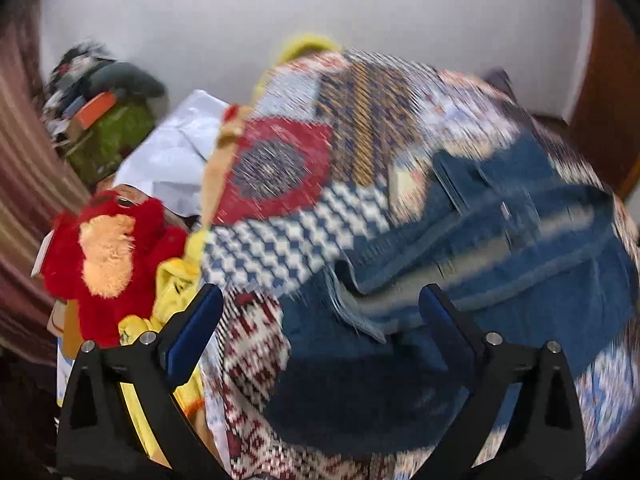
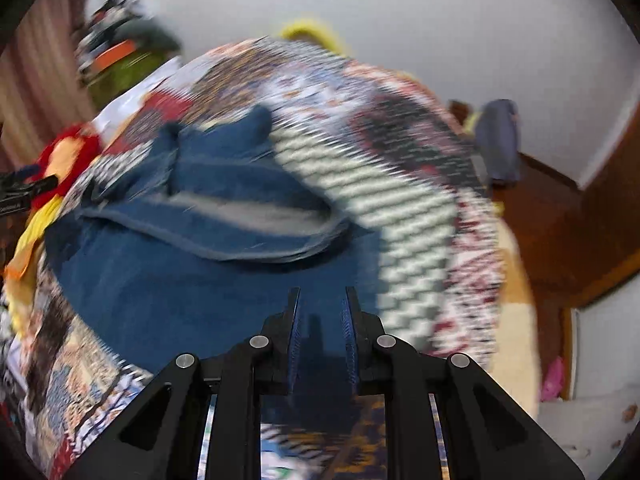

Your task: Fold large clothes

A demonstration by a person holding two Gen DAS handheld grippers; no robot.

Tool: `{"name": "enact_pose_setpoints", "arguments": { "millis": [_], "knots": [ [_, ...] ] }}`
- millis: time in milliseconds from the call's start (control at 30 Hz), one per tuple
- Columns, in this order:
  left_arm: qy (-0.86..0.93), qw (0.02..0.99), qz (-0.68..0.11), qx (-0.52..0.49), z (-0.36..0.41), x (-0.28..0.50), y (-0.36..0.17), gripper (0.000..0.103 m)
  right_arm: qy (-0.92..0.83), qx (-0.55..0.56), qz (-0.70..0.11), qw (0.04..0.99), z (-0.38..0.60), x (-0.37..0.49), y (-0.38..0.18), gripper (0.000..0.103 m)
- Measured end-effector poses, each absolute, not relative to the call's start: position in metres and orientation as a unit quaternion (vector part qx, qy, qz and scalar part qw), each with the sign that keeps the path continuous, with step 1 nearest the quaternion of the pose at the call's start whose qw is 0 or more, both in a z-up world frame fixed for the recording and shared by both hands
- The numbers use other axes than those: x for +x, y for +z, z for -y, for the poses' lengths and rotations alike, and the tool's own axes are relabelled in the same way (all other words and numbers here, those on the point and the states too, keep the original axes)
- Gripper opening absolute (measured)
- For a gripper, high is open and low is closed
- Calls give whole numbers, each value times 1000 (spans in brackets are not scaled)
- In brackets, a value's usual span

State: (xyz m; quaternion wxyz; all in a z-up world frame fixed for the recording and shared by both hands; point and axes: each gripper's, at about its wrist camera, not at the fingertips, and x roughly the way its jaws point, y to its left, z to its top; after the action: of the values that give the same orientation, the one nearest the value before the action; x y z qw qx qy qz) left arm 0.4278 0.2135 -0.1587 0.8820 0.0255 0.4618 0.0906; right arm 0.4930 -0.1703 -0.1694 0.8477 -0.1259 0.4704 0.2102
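Blue garment (image 1: 460, 280) ahead (blurred), left tongs (image 1: 320, 312) spread

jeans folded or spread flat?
Partly folded: the jeans have one section doubled over, pale inside showing, on the patchwork bedspread.

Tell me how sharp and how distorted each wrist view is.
Left wrist: the patchwork bedspread and blue garment smear with motion blur, while the left gripper stays crisp. Right wrist: same streaking, right gripper sharp. Both show fisheye bulge and dark corners.
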Motion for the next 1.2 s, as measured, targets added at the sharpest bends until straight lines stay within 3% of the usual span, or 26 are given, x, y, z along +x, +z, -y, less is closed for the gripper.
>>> {"name": "enact_pose_setpoints", "arguments": {
  "millis": [233, 367, 467, 767, 900, 1100, 1200],
  "knots": [
    [71, 844, -525, 83, -192, 435, -228, 99, 248, -157, -504, 812, 116, 489, -218, 15],
    [83, 838, -536, 62, -205, 465, -242, 99, 249, -151, -505, 812, 100, 512, -224, 15],
    [116, 843, -521, 71, -221, 494, -240, 100, 245, -134, -510, 814, 96, 543, -225, 15],
    [131, 855, -501, -25, -265, 536, -233, 103, 213, -24, -500, 839, 101, 617, -224, 14],
    [144, 859, -489, -44, -271, 527, -223, 103, 192, -31, -472, 860, 105, 609, -211, 15],
    [177, 879, -442, 35, -256, 498, -179, 103, 208, -27, -441, 872, 120, 582, -168, 15],
    [145, 892, -427, 28, -244, 481, -155, 103, 239, -11, -446, 862, 117, 564, -153, 15]
  ]
}}
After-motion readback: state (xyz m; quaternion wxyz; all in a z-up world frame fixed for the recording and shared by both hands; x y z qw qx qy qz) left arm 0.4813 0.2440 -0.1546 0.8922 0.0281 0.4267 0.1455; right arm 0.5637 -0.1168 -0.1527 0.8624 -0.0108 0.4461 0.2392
